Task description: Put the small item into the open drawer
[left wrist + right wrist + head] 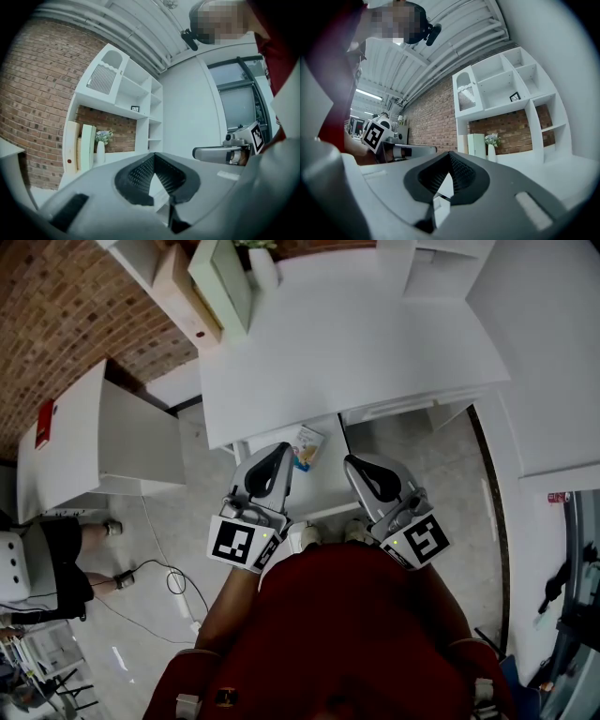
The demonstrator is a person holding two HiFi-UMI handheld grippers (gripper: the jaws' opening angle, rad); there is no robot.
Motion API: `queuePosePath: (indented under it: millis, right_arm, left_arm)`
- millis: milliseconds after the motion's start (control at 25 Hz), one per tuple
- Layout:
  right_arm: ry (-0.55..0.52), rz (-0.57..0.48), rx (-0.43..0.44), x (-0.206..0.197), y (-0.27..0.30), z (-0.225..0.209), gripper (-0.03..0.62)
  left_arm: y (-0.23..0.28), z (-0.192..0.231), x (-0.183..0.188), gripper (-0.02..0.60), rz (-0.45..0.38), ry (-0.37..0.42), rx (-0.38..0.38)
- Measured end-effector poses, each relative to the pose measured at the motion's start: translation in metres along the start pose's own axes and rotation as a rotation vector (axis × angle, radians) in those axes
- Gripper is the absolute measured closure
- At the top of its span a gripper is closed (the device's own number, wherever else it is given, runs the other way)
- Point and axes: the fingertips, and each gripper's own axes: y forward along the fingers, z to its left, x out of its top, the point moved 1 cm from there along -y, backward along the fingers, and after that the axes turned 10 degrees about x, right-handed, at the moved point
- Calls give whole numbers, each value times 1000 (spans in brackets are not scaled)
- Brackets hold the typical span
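A small flat packet with colourful print (pixel 307 446) lies in the open white drawer (pixel 323 511) under the desk's front edge. My left gripper (pixel 281 452) is held just above the drawer, beside the packet on its left, with its jaws shut and nothing between them. My right gripper (pixel 354 465) hangs to the right of the drawer, also shut and empty. In the left gripper view the shut left gripper (pixel 153 157) points level toward the shelves, with the right gripper (pixel 225 153) at its side. In the right gripper view the right gripper (pixel 450 157) is shut, with the left gripper (pixel 401 151) beside it.
The white desk (pixel 375 343) spans the upper middle, with a vase (pixel 263 265) and upright boards (pixel 220 282) at its back. A white cabinet (pixel 89 442) stands at the left. A cable (pixel 173 577) runs over the floor, and a person's legs (pixel 80 554) show at far left.
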Motion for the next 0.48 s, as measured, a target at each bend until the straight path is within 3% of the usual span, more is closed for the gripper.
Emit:
queuePosePath:
  millis: [480]
  right_arm:
    - [-14,-3,-21,0,1,2,583]
  left_arm:
    - [-4,7,0,575,1,-11,-4]
